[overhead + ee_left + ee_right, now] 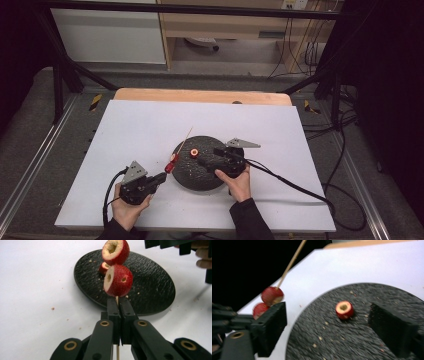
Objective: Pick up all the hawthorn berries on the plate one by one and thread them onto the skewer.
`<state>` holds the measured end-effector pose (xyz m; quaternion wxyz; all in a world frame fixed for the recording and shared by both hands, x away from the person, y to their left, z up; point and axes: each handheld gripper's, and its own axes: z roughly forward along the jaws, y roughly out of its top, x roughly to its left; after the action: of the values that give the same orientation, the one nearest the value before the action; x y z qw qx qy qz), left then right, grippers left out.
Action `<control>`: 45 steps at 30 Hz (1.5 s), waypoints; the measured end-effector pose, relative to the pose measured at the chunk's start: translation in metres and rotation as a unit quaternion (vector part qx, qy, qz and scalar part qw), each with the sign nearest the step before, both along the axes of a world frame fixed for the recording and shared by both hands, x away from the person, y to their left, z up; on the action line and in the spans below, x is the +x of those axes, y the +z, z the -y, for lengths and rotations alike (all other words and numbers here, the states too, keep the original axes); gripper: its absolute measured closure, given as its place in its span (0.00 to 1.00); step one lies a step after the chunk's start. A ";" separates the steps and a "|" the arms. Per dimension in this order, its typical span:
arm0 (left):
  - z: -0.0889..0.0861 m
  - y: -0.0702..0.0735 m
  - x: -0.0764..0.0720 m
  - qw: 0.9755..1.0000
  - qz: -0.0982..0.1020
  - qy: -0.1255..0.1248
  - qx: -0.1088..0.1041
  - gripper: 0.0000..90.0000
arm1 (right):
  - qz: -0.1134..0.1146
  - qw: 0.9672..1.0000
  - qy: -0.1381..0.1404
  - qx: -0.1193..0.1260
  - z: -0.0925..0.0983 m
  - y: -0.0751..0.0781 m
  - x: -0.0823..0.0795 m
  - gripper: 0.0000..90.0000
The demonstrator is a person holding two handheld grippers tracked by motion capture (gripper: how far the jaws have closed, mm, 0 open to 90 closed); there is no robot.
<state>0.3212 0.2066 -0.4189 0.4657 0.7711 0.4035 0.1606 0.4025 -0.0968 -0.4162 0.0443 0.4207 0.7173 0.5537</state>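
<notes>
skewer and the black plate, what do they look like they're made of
Skewer: probably bamboo or light wood, a thin pale tan stick with a matt, unvarnished look. The left tongs are shut on it below two red cored fruits.

Plate: black and round, with a rough pebbled surface and little shine. That could be stoneware, slate-look ceramic or moulded plastic; the look leaves it open.

- We see a white sheet (150,130) over the wooden bench (200,95).
- Grey floor (30,130) lies around it.
- Behind stand a white cabinet (107,35) and a wooden shelf (225,25).
- Black frame bars (190,8) cross above.
</notes>
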 end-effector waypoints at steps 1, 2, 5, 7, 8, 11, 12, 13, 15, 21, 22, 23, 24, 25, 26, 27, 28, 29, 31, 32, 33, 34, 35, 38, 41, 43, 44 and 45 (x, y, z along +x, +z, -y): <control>-0.002 0.000 -0.001 1.000 -0.001 0.000 0.001 0.98 | -0.001 1.000 0.004 -0.014 0.002 0.001 0.001 0.14; -0.004 -0.001 -0.001 1.000 -0.001 -0.001 0.004 0.98 | -0.003 1.000 0.005 -0.025 0.003 0.002 0.002 0.12; -0.010 -0.001 -0.003 1.000 -0.002 -0.002 0.007 0.98 | -0.005 0.999 0.011 -0.048 0.007 0.004 0.006 0.10; -0.014 -0.002 -0.004 1.000 -0.002 -0.002 0.008 0.98 | -0.009 0.998 0.016 -0.059 0.009 0.006 0.007 0.09; -0.016 -0.002 -0.005 1.000 -0.003 -0.003 0.010 0.98 | -0.010 0.998 0.018 -0.064 0.010 0.007 0.008 0.09; -0.019 -0.003 -0.006 1.000 -0.004 -0.005 0.015 0.98 | -0.013 0.995 0.026 -0.091 0.012 0.011 0.011 0.08; -0.021 -0.003 -0.007 1.000 -0.005 -0.009 0.016 0.98 | -0.016 0.995 0.026 -0.096 0.011 0.012 0.012 0.07; -0.021 -0.003 -0.008 1.000 -0.004 -0.008 0.017 0.98 | -0.016 0.994 0.028 -0.104 0.012 0.014 0.013 0.07; -0.023 -0.003 -0.009 1.000 -0.005 -0.013 0.018 0.98 | -0.018 0.994 0.033 -0.106 0.012 0.016 0.015 0.07; -0.027 -0.005 -0.012 0.999 -0.007 -0.020 0.025 0.98 | -0.023 0.991 0.044 -0.127 0.006 0.019 0.019 0.07; -0.027 -0.006 -0.012 0.999 -0.007 -0.020 0.025 0.98 | -0.025 0.989 0.047 -0.134 0.005 0.019 0.020 0.07; -0.027 -0.006 -0.012 0.999 -0.007 -0.021 0.026 0.98 | -0.026 0.989 0.048 -0.139 0.003 0.019 0.021 0.07; -0.028 -0.007 -0.012 0.999 -0.008 -0.021 0.026 0.98 | -0.027 0.988 0.050 -0.146 0.001 0.019 0.023 0.07; -0.028 -0.007 -0.012 0.999 -0.008 -0.022 0.028 0.98 | -0.028 0.987 0.053 -0.150 -0.001 0.019 0.025 0.07; -0.029 -0.007 -0.012 0.999 -0.008 -0.021 0.028 0.98 | -0.032 0.986 0.054 -0.152 -0.003 0.020 0.027 0.07; -0.029 -0.008 -0.012 0.999 -0.008 -0.020 0.028 0.98 | -0.033 0.985 0.054 -0.158 -0.006 0.020 0.028 0.07; -0.030 -0.008 -0.012 0.999 -0.009 -0.020 0.028 0.98 | -0.033 0.984 0.056 -0.163 -0.009 0.021 0.030 0.08; -0.030 -0.008 -0.012 0.999 -0.009 -0.020 0.029 0.98 | -0.033 0.984 0.058 -0.168 -0.011 0.021 0.032 0.08; -0.031 -0.009 -0.011 0.999 -0.010 -0.018 0.030 0.98 | -0.034 0.982 0.062 -0.177 -0.018 0.023 0.035 0.08; -0.031 -0.009 -0.011 0.999 -0.011 -0.018 0.029 0.98 | -0.033 0.981 0.066 -0.180 -0.021 0.023 0.037 0.09; -0.031 -0.009 -0.011 0.999 -0.011 -0.017 0.030 0.98 | -0.036 0.980 0.068 -0.181 -0.025 0.024 0.038 0.09; -0.031 -0.010 -0.010 0.999 -0.012 -0.016 0.029 0.98 | -0.037 0.980 0.071 -0.185 -0.029 0.024 0.040 0.09; -0.032 -0.010 -0.010 0.999 -0.012 -0.016 0.030 0.98 | -0.037 0.979 0.072 -0.187 -0.032 0.024 0.042 0.10; -0.033 -0.010 -0.010 0.999 -0.012 -0.014 0.030 0.98 | -0.044 0.976 0.075 -0.199 -0.041 0.023 0.048 0.12; -0.034 -0.009 -0.010 0.999 -0.013 -0.012 0.027 0.98 | -0.049 0.973 0.081 -0.213 -0.049 0.022 0.054 0.14; -0.035 -0.009 -0.009 1.000 -0.013 -0.010 0.026 0.98 | -0.052 0.970 0.081 -0.223 -0.052 0.022 0.058 0.15; -0.035 -0.009 -0.009 1.000 -0.013 -0.010 0.026 0.98 | -0.054 0.969 0.082 -0.226 -0.054 0.022 0.060 0.15; -0.035 -0.009 -0.009 1.000 -0.013 -0.009 0.026 0.98 | -0.056 0.969 0.080 -0.228 -0.055 0.022 0.062 0.16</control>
<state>0.3119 0.2414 -0.4282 0.4418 0.7886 0.3980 0.1564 0.4643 -0.0416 -0.3945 0.0542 0.3712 0.8571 0.3531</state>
